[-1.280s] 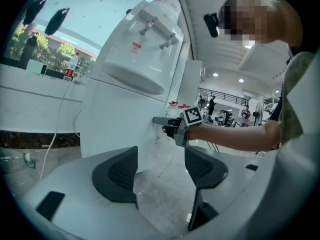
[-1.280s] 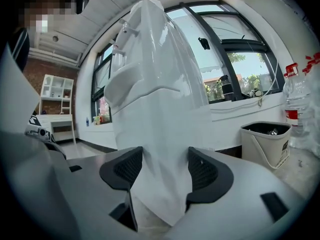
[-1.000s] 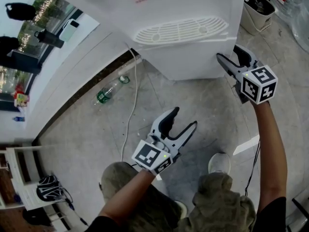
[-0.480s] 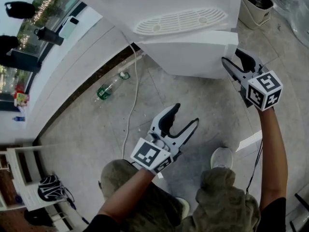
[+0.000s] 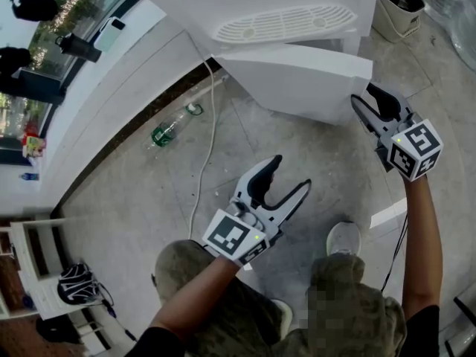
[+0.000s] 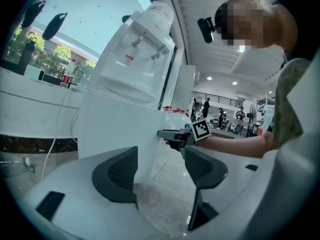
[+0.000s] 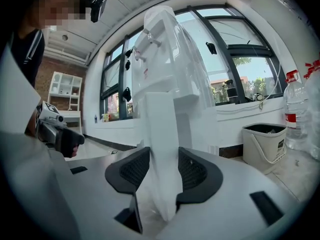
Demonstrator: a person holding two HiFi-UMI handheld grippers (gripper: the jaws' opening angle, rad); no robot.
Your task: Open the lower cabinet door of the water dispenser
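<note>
The white water dispenser [image 5: 282, 6] stands on the stone floor, and its lower cabinet door [image 5: 297, 80] is swung partly out from the body. My right gripper [image 5: 362, 95] is at the door's free right edge. In the right gripper view the door edge [image 7: 160, 134] stands upright between the jaws of that gripper [image 7: 160, 171]; the jaws are closing and both pads touch it. My left gripper [image 5: 291, 173] hangs open and empty above the floor in front of the dispenser, apart from the door. The left gripper view shows its open jaws [image 6: 160, 169] facing the door [image 6: 115, 134].
A green bottle [image 5: 167, 131] lies on the floor by the wall at left, beside a white cable [image 5: 204, 155] that runs from the dispenser. A beige bucket [image 5: 394, 6] stands right of the dispenser, with a large water bottle [image 7: 295, 109] near it. The person's shoe [image 5: 342, 238] is below.
The cabinet door has swung further out from the dispenser, and my right gripper has come toward the person with its edge. The left gripper has hardly moved.
</note>
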